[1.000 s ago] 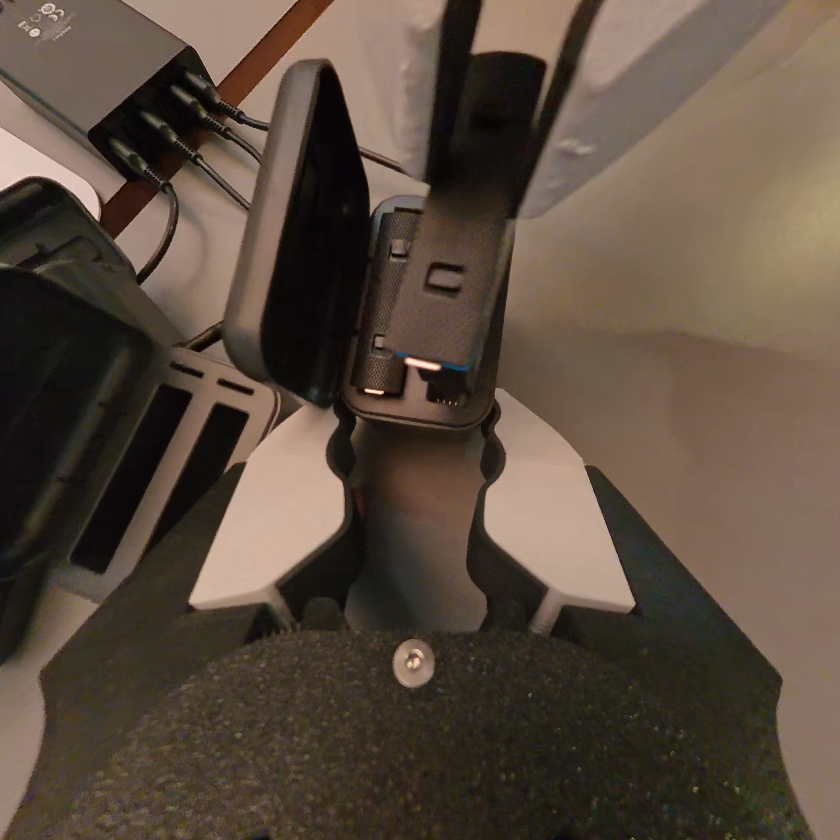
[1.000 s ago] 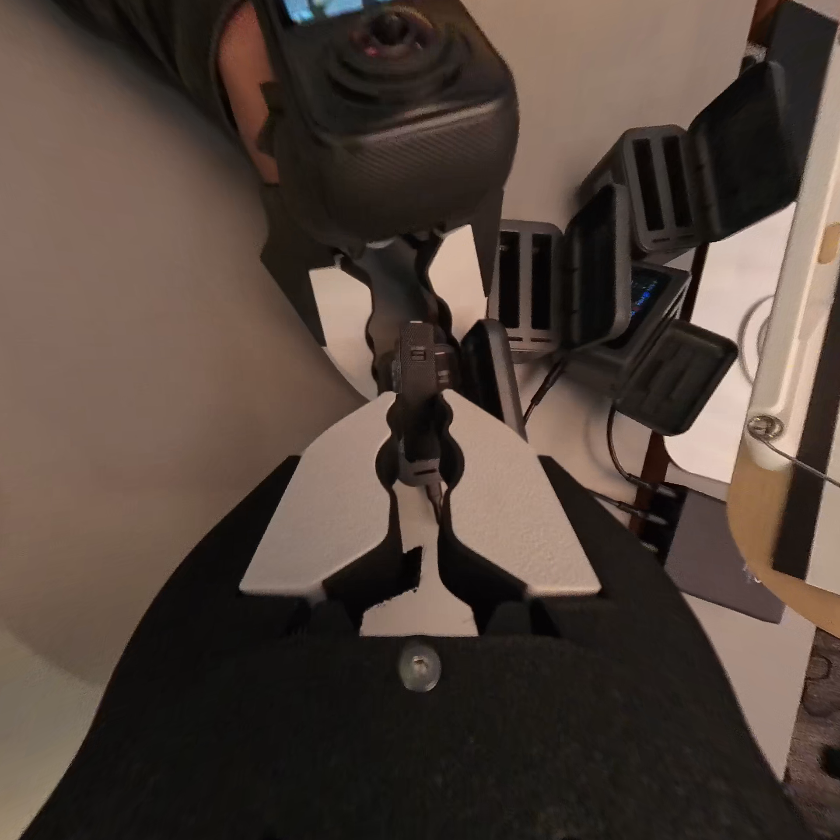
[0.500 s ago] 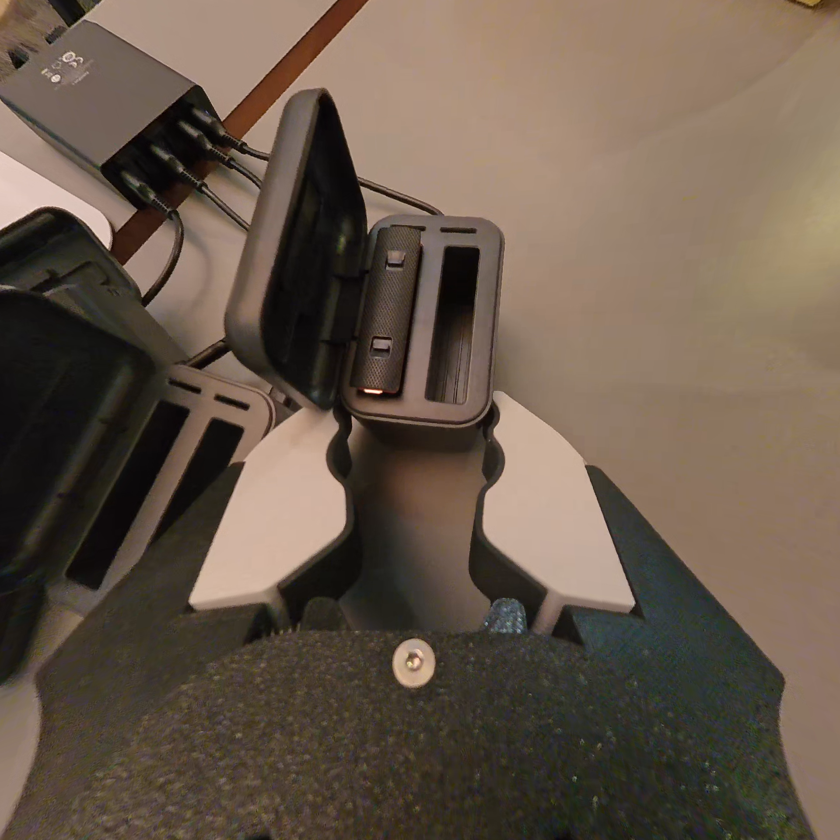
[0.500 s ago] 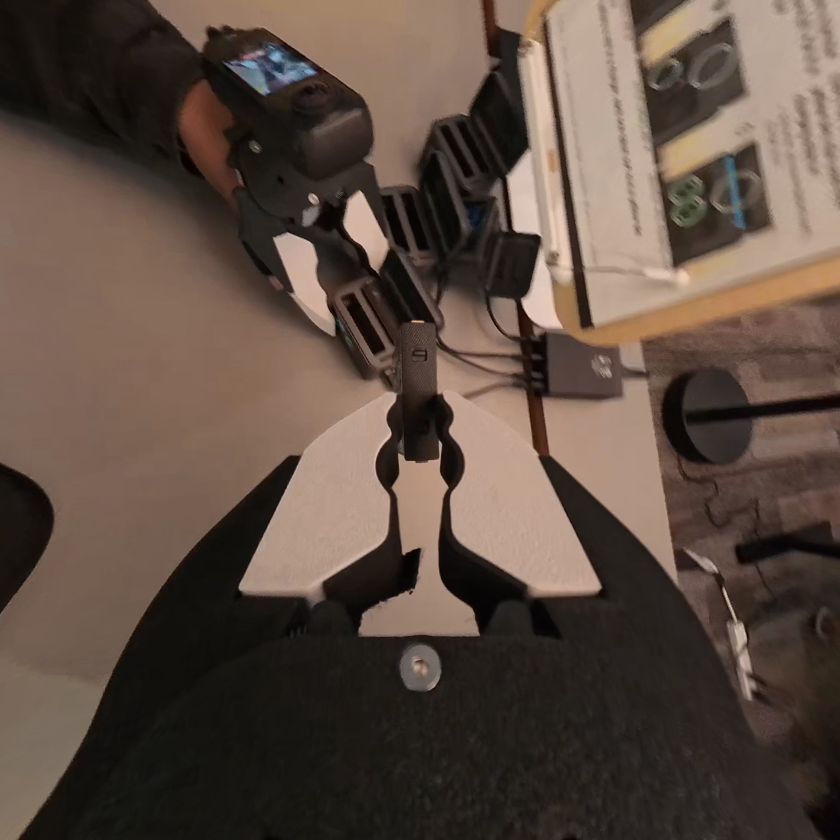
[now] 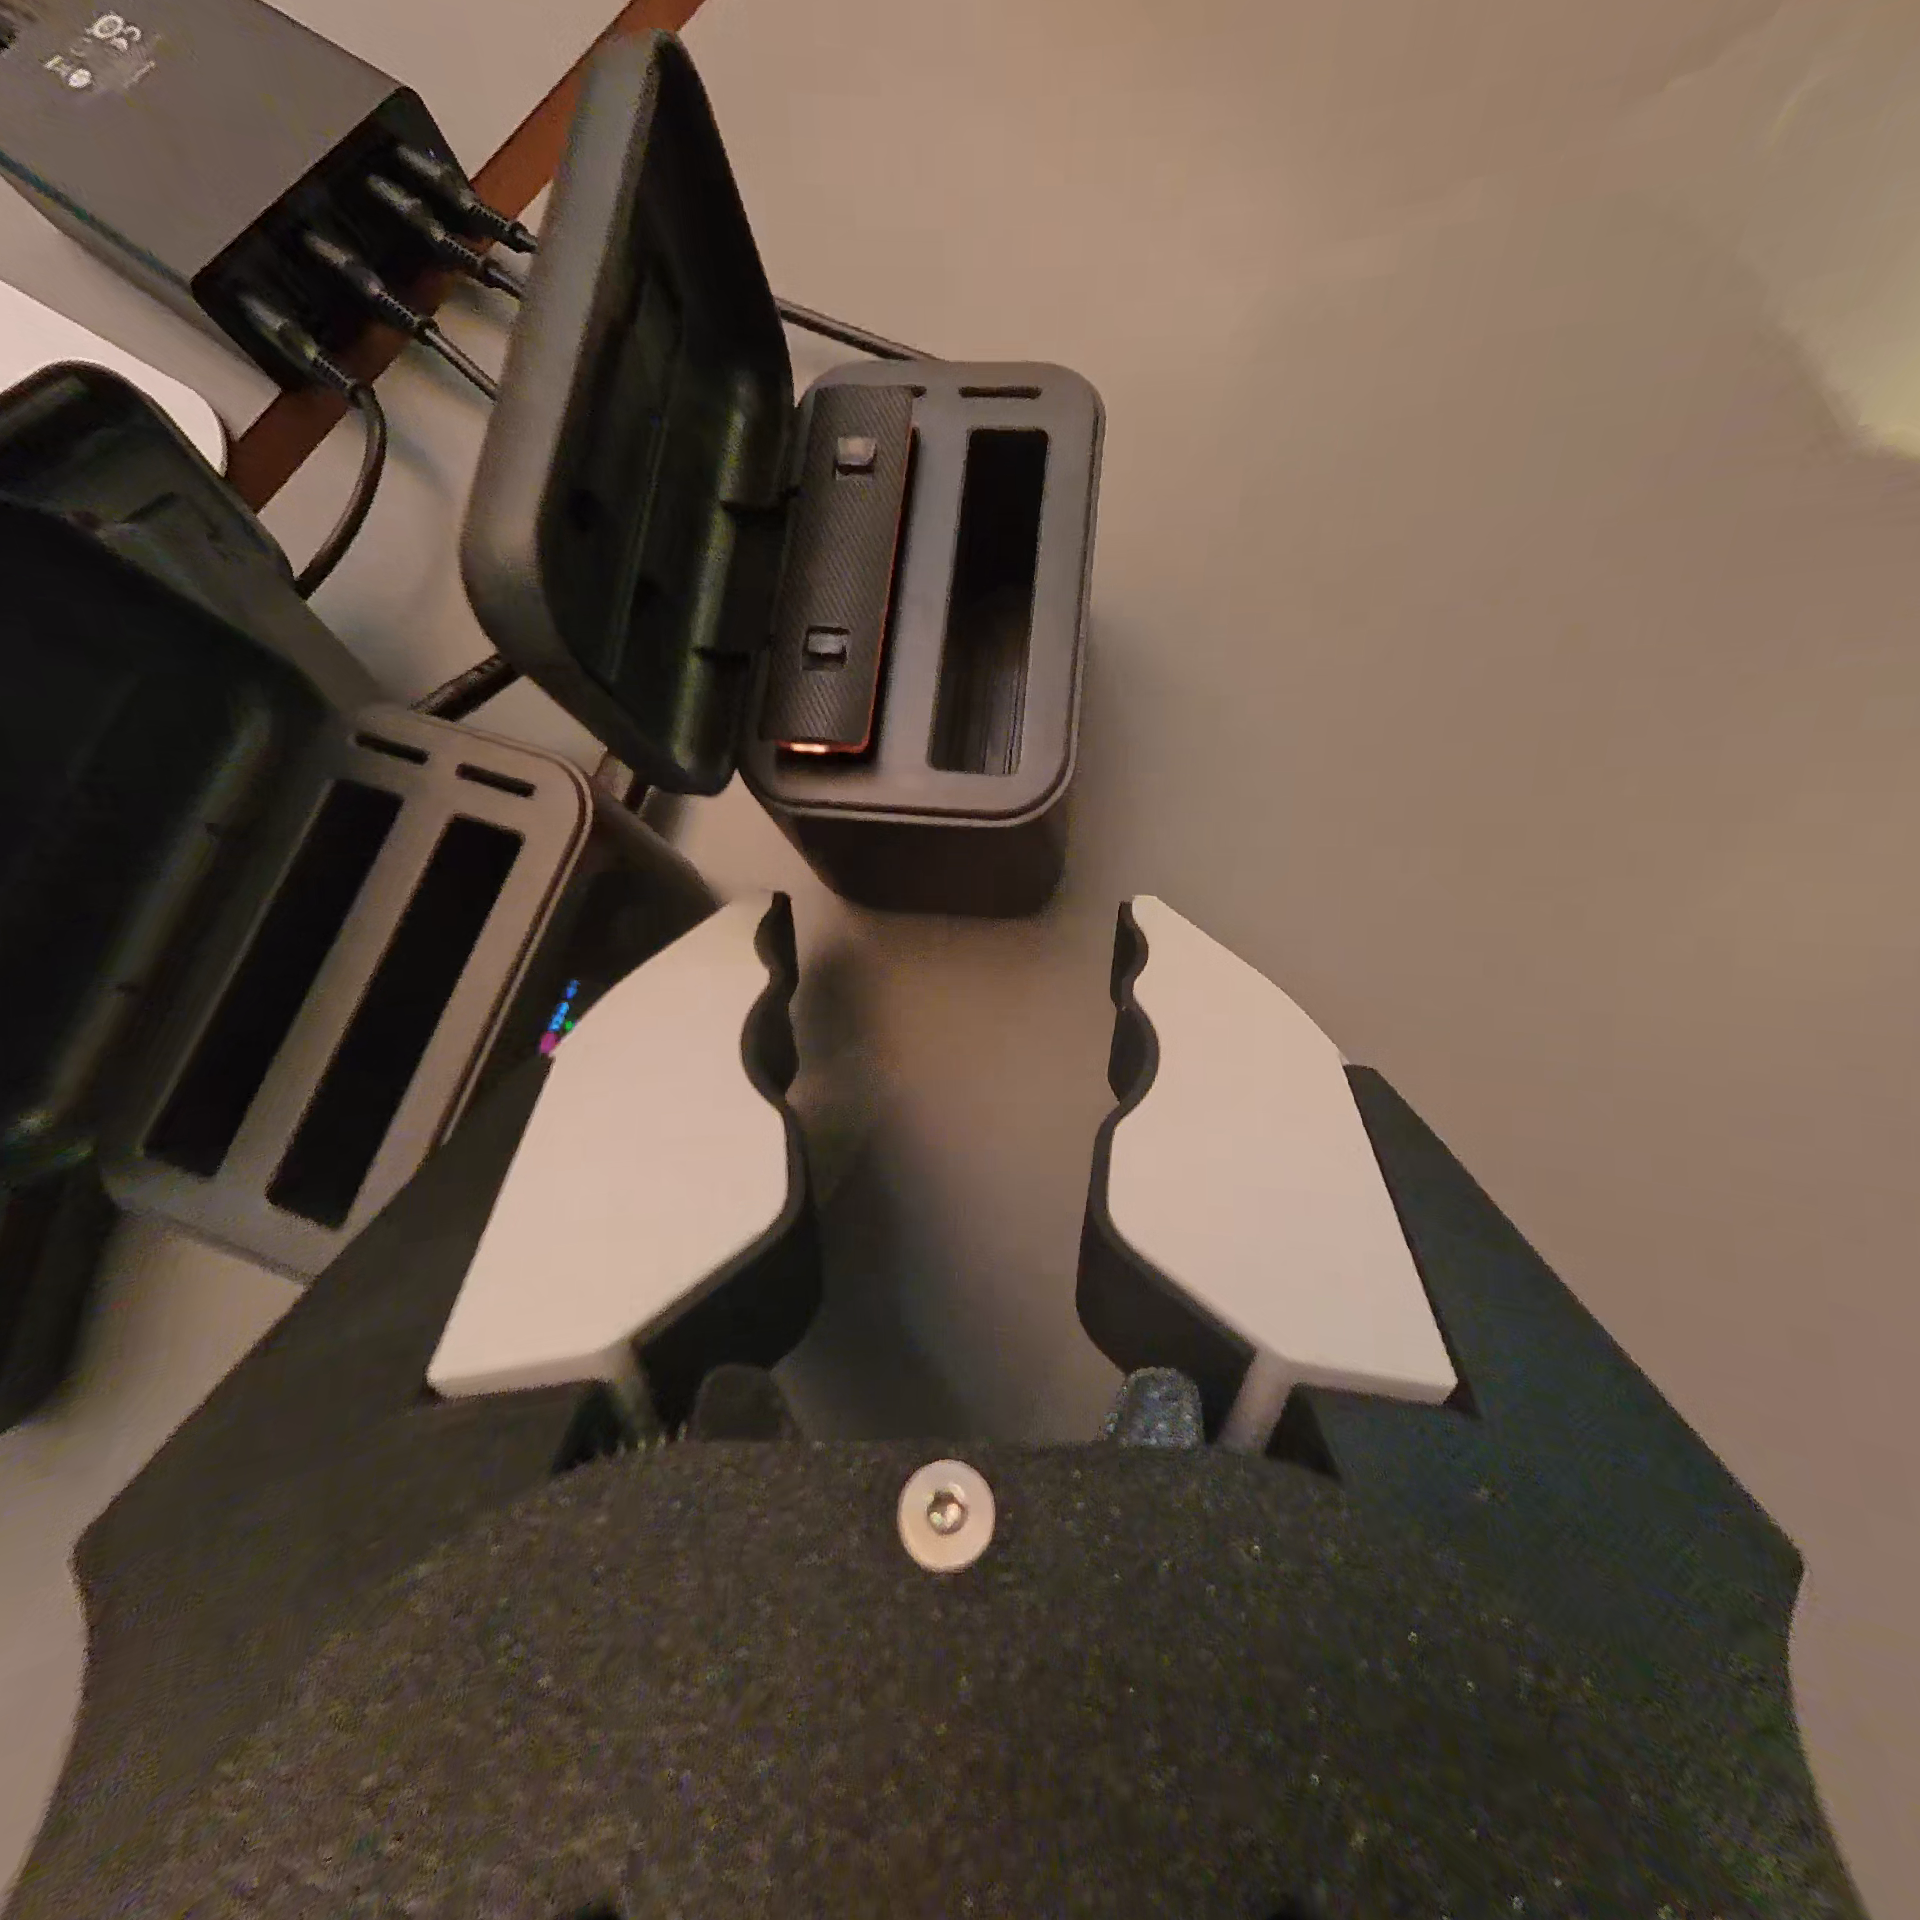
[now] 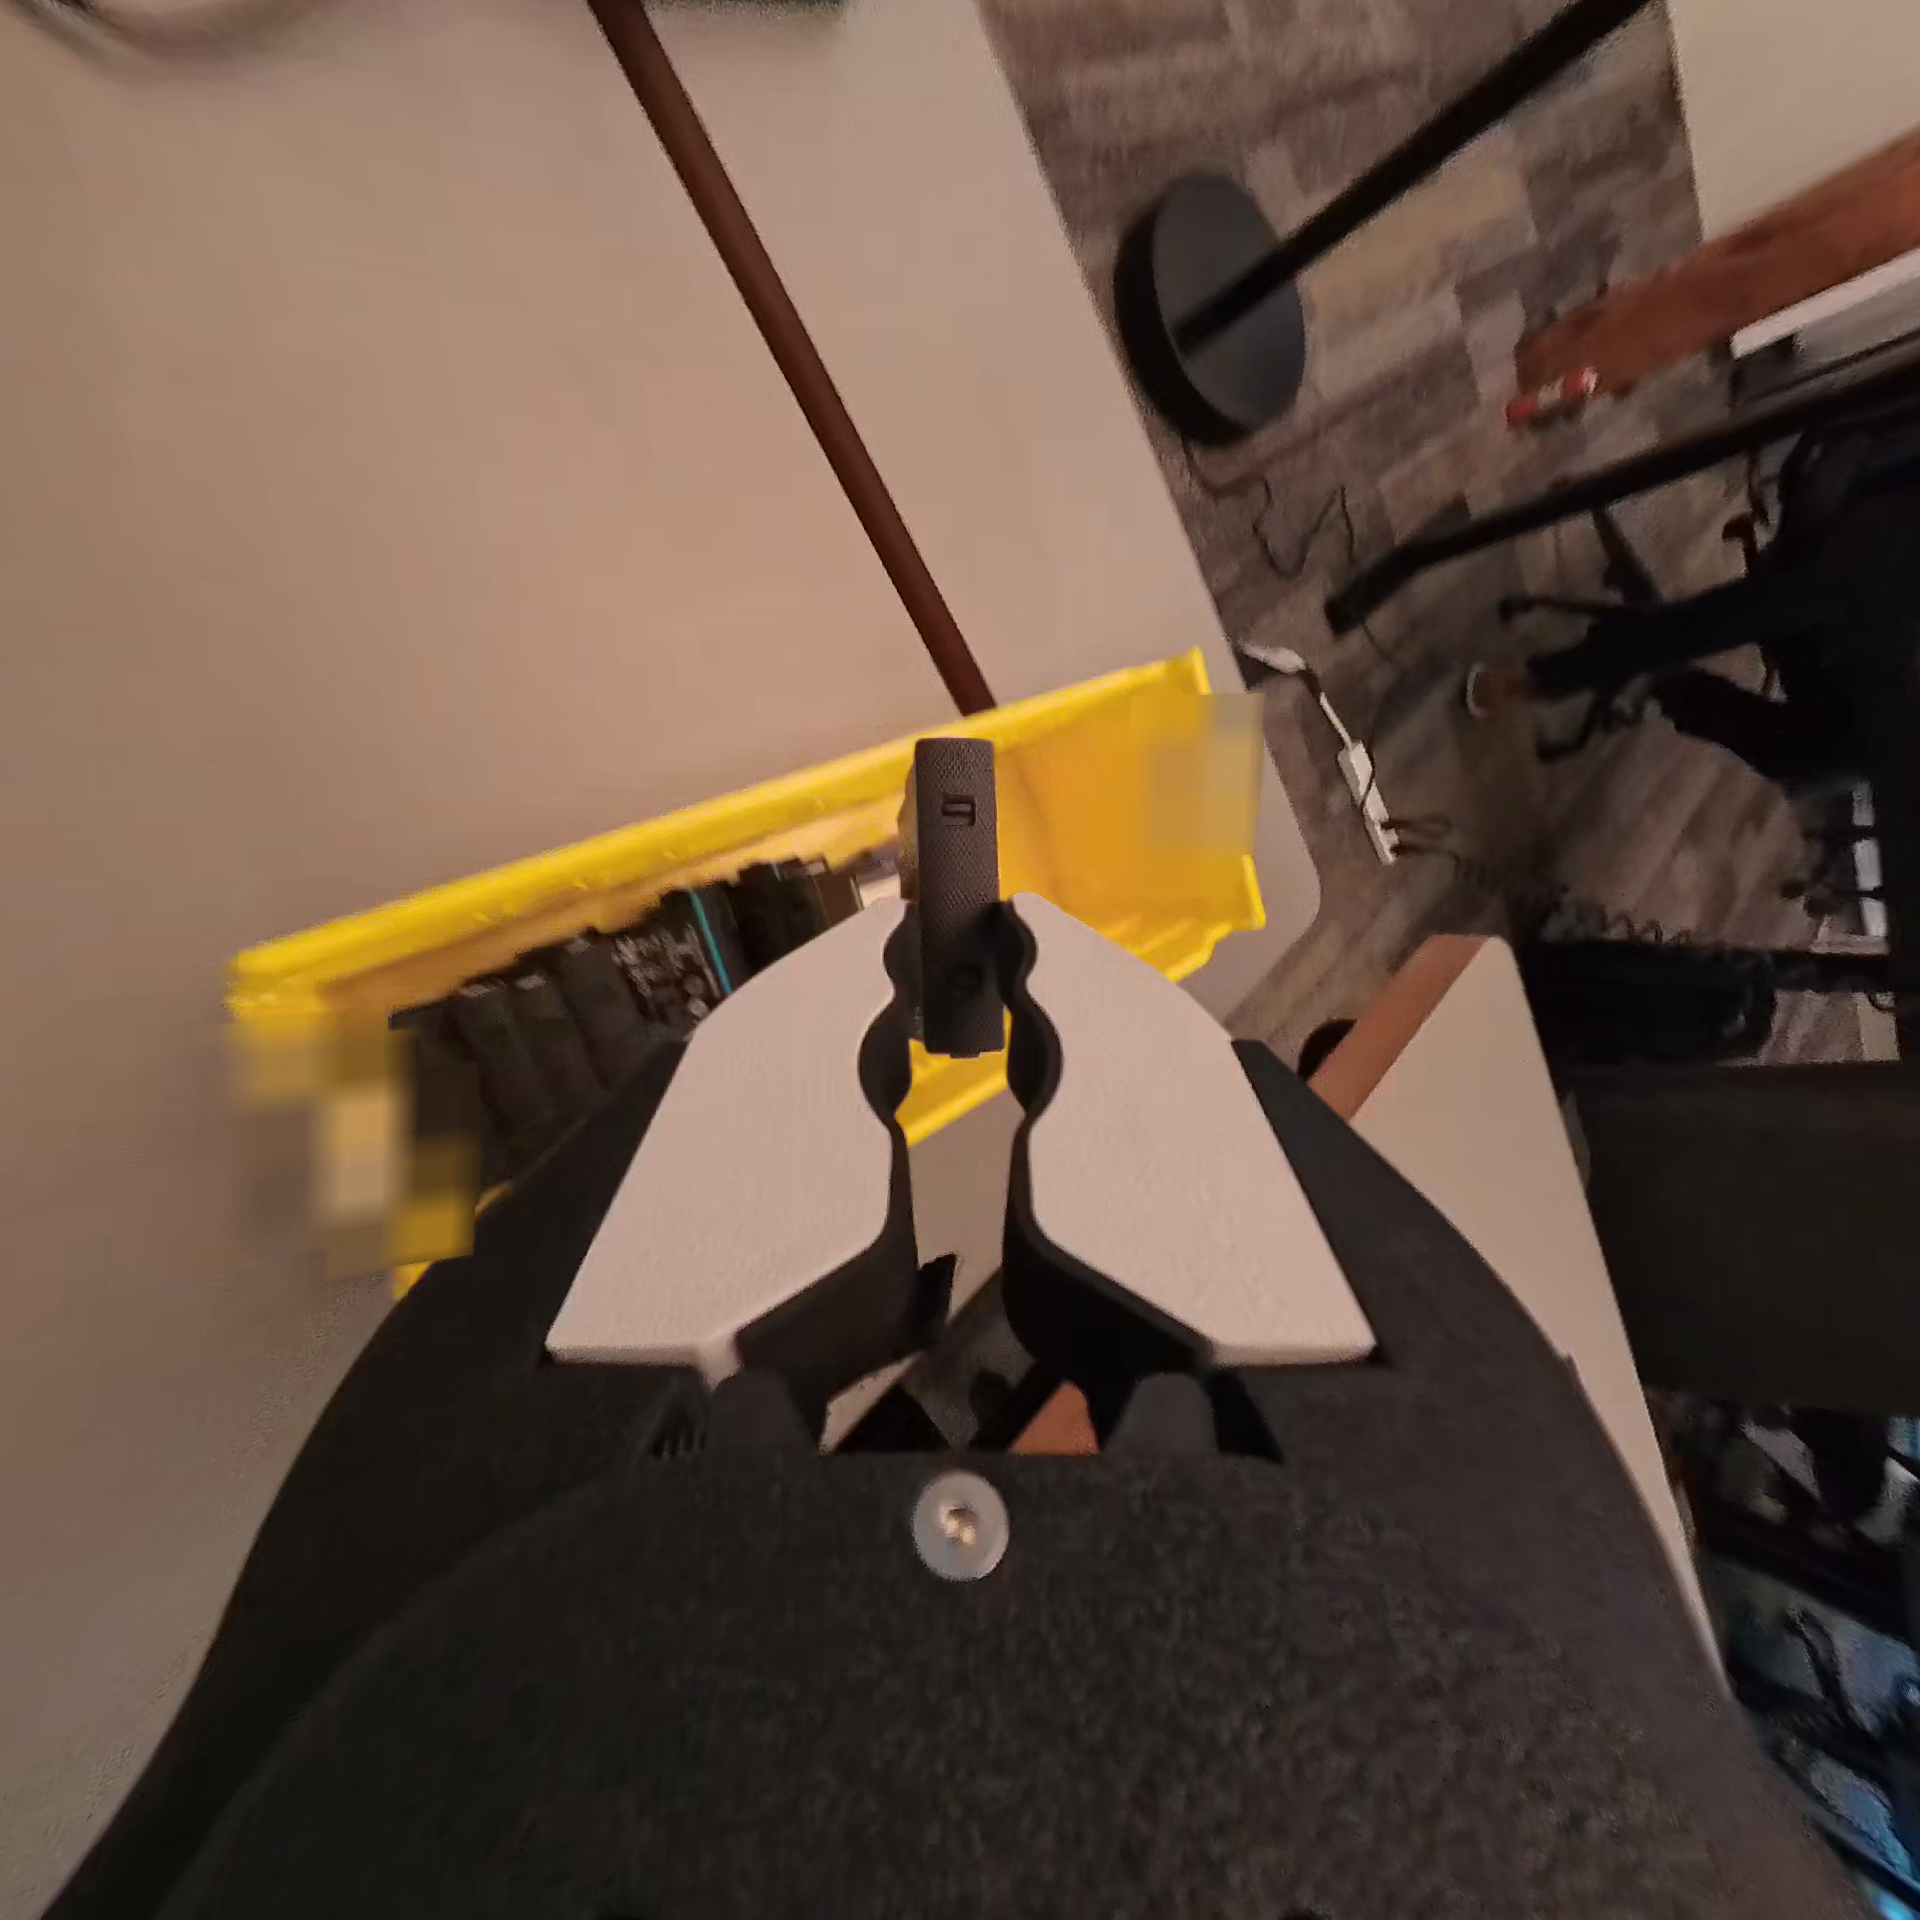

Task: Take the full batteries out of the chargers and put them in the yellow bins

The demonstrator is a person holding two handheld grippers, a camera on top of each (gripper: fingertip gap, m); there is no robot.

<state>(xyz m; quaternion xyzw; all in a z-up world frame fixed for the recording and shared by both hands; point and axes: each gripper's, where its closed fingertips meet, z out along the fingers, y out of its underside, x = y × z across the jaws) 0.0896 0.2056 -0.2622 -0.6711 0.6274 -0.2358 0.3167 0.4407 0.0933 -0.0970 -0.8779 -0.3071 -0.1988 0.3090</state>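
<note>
In the left wrist view, a dark charger case (image 5: 935, 852) stands on the table with its lid (image 5: 634, 416) open. Its left slot holds a black battery (image 5: 842, 582) with an orange light at the near end; its right slot (image 5: 987, 603) is empty. My left gripper (image 5: 945, 925) is open and empty, just in front of the case, not touching it. In the right wrist view, my right gripper (image 6: 954, 925) is shut on a black battery (image 6: 954, 842), held upright above a yellow bin (image 6: 623, 862) that holds several black batteries (image 6: 582, 997).
A second open charger (image 5: 343, 997) with two empty slots sits left of the left gripper. A black power hub (image 5: 187, 197) with several cables lies at the far left. A brown seam (image 6: 790, 353) crosses the table. The table edge and carpet with a black stand base (image 6: 1210, 301) lie to the right. The left gripper's tips are roughly 40 cm from the right gripper's. To the black power hub (image 5: 187, 197): left tips about 20 cm, right tips about 40 cm.
My right gripper pulled the battery out of the right slot and swung it away to over the yellow bin. My left gripper let go of the charger case and backed off a little.
</note>
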